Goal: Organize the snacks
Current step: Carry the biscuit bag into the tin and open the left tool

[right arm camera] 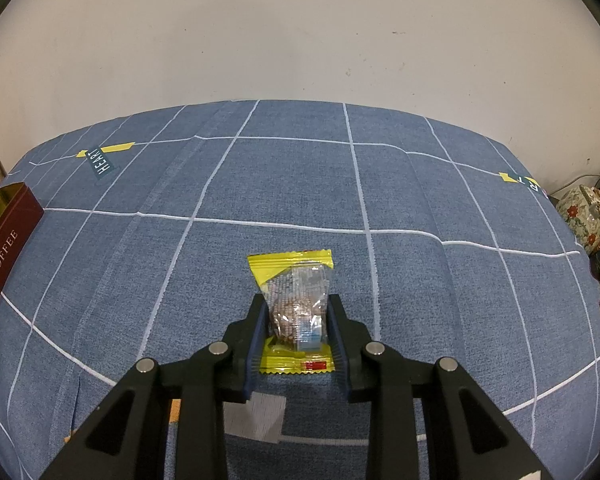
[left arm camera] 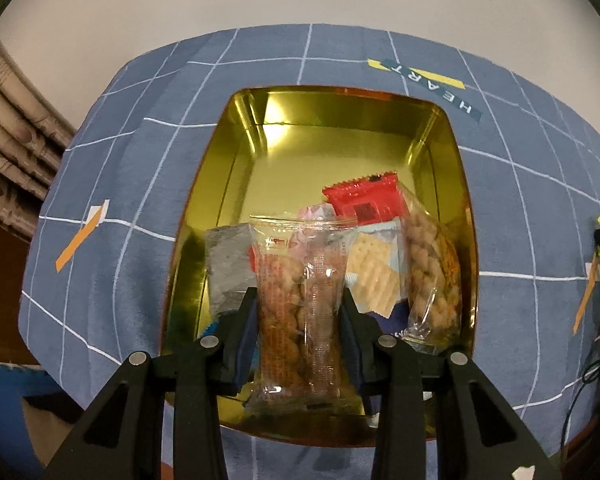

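Note:
In the left wrist view my left gripper is shut on a clear packet of brown twisted snacks and holds it over the near end of a gold tin. Inside the tin lie a red packet, a cracker packet, another clear bag of twists and a grey packet. In the right wrist view my right gripper is shut on a yellow-edged clear snack packet that lies on the blue cloth.
The table is covered by a blue cloth with a white grid. The tin's dark red "TOFFEE" side shows at the left edge of the right wrist view. A floral jar and boxes stand beyond the table's right edge. A white wall is behind.

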